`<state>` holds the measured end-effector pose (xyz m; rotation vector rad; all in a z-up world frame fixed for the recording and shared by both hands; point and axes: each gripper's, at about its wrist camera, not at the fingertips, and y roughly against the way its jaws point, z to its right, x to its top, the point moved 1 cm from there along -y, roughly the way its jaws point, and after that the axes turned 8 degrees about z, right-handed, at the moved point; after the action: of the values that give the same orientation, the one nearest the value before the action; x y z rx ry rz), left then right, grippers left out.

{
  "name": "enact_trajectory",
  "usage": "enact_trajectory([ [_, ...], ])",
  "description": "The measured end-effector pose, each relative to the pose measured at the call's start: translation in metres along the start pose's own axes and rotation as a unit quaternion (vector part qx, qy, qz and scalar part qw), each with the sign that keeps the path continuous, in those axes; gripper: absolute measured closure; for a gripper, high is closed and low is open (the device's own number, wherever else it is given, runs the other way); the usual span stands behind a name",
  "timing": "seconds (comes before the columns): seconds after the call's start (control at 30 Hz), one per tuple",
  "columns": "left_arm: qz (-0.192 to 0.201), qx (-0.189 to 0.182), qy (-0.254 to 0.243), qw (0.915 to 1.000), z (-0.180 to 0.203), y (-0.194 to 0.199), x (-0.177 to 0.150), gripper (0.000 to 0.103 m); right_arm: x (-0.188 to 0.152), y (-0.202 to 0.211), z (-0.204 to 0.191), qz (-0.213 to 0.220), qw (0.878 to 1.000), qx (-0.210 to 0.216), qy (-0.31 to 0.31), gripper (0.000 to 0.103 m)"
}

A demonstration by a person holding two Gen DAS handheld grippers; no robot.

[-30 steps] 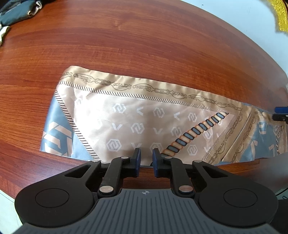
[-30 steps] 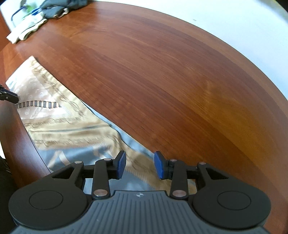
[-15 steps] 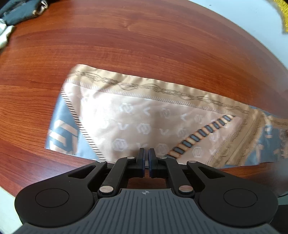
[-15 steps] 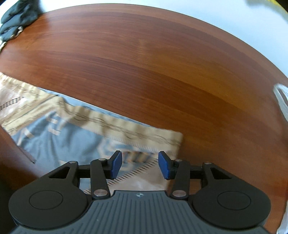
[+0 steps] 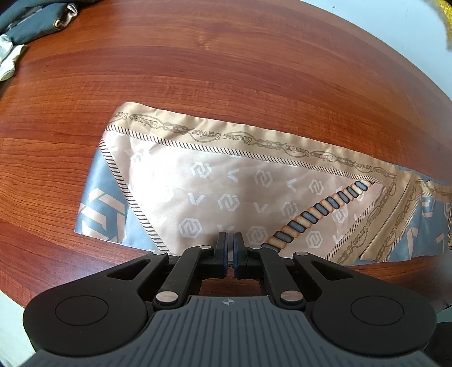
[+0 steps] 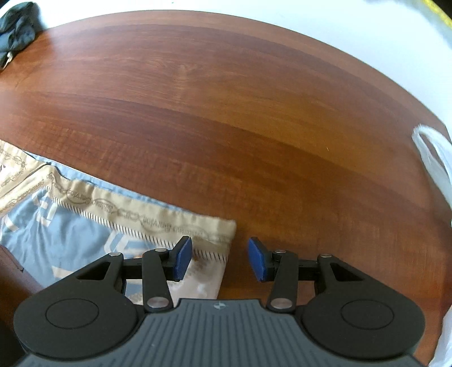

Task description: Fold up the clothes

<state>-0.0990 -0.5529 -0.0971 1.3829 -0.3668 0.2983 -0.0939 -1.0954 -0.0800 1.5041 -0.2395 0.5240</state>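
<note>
Satin beige-and-blue printed scarf (image 5: 240, 192) lies folded into a long band near the front edge of the reddish wooden tabletop (image 5: 226, 70). Left tool (image 5: 229, 251) is clamped on its near edge; right tool (image 6: 219, 258) is apart above its right corner.

Reddish-brown wooden table (image 5: 226, 56) carrying cloth items

A folded satin scarf (image 5: 226, 192), beige and blue with a chain border, lies flat near the table's front edge. A dark green garment (image 5: 34, 19) and a white cloth (image 5: 8, 59) sit at the far left corner; a white plastic bag (image 6: 435, 161) rests at the right edge.
</note>
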Motion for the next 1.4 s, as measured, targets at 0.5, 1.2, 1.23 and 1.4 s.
enact_trajectory([
  [0.5,0.003,0.005,0.014,0.9999,0.001,-0.003,0.000,0.097,0.008,-0.008,0.009,-0.020,1.000,-0.001,0.002,0.097],
  [1.2,0.029,0.007,0.014,0.9995,0.012,0.004,0.005,0.086,-0.027,0.004,0.017,-0.033,0.996,0.021,-0.078,0.065],
  [1.23,0.033,0.005,0.014,0.9994,0.013,0.007,0.006,0.086,-0.028,0.004,0.017,-0.030,0.996,0.021,-0.080,0.072],
  [1.4,0.055,0.006,0.016,0.9983,0.008,0.023,0.015,0.081,-0.028,0.012,0.016,-0.017,0.994,0.029,-0.107,0.100],
])
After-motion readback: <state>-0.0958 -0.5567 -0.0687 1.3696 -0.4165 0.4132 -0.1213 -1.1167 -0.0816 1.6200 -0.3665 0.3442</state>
